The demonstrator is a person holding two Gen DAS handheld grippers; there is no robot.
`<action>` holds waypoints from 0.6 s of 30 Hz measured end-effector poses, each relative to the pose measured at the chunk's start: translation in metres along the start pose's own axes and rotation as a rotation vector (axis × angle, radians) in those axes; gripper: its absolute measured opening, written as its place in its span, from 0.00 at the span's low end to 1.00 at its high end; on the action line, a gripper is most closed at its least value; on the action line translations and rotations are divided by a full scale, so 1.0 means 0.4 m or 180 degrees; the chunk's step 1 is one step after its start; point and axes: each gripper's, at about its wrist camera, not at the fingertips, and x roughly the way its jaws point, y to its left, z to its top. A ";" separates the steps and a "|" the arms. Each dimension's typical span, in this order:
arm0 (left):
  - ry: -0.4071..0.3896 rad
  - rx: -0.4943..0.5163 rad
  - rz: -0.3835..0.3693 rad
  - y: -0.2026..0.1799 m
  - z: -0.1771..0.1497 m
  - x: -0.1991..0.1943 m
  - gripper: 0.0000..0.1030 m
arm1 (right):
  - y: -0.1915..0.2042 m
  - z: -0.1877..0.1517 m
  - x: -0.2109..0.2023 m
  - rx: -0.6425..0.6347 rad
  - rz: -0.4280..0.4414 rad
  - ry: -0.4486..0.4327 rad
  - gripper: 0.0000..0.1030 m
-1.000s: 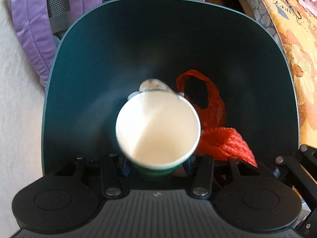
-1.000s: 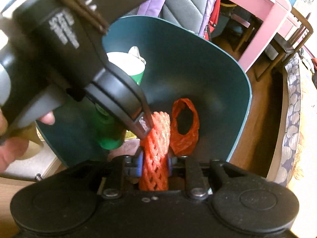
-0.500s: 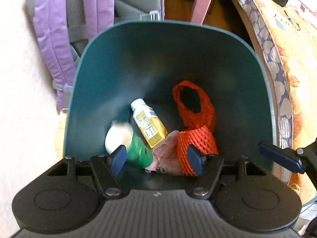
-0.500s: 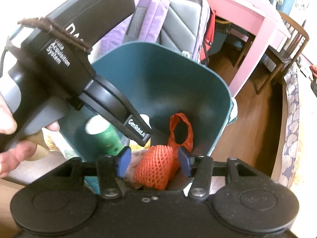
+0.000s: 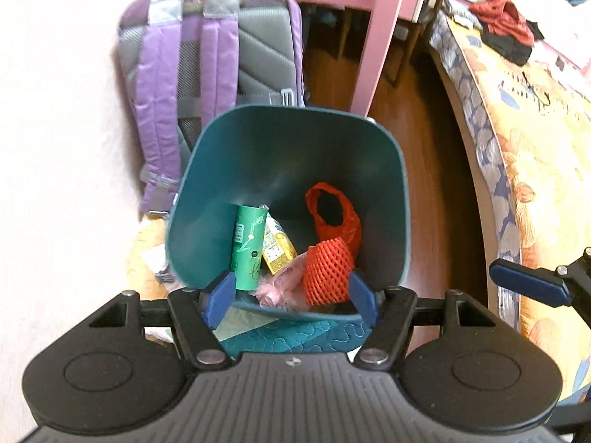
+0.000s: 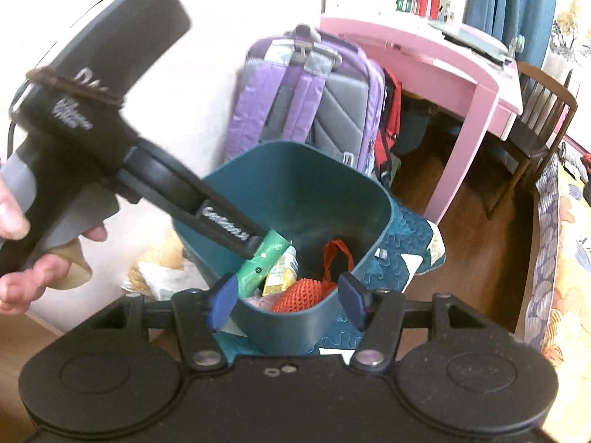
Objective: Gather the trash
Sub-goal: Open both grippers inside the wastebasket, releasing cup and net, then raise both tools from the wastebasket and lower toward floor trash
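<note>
A teal bin [image 5: 369,170] stands on the floor below both grippers. Inside it lie a green paper cup [image 5: 247,247] on its side, a yellow bottle [image 5: 279,249], a red plastic bag [image 5: 336,217], an orange foam net [image 5: 327,273] and a pink scrap [image 5: 280,288]. My left gripper [image 5: 291,297] hangs open above the bin's near rim, holding nothing. My right gripper [image 6: 288,301] is above the bin [image 6: 295,184] too; its jaws are opening with nothing between them. The cup [image 6: 262,262] and net [image 6: 299,297] show below it. A hand holds the left tool's black housing [image 6: 92,110].
A purple and grey backpack [image 5: 207,74] leans on the wall behind the bin. A pink table [image 5: 373,44] stands behind it, with a wooden chair [image 6: 535,122] beyond. A bed with a floral cover [image 5: 535,147] runs along the right. A teal quilted mat [image 5: 295,336] lies under the bin.
The left gripper let go of the green cup, which dropped into the bin. The right gripper let go of the orange net there. Both opened, rose and drew back from the bin.
</note>
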 end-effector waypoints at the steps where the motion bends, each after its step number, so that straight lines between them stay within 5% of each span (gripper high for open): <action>1: -0.0042 -0.0023 0.0002 -0.008 -0.012 -0.023 0.65 | -0.003 -0.007 -0.020 0.0000 0.0016 -0.0027 0.60; 18: -0.0660 -0.0507 -0.0101 -0.127 -0.263 -0.314 0.74 | -0.071 -0.134 -0.302 -0.0151 0.0457 -0.0433 0.72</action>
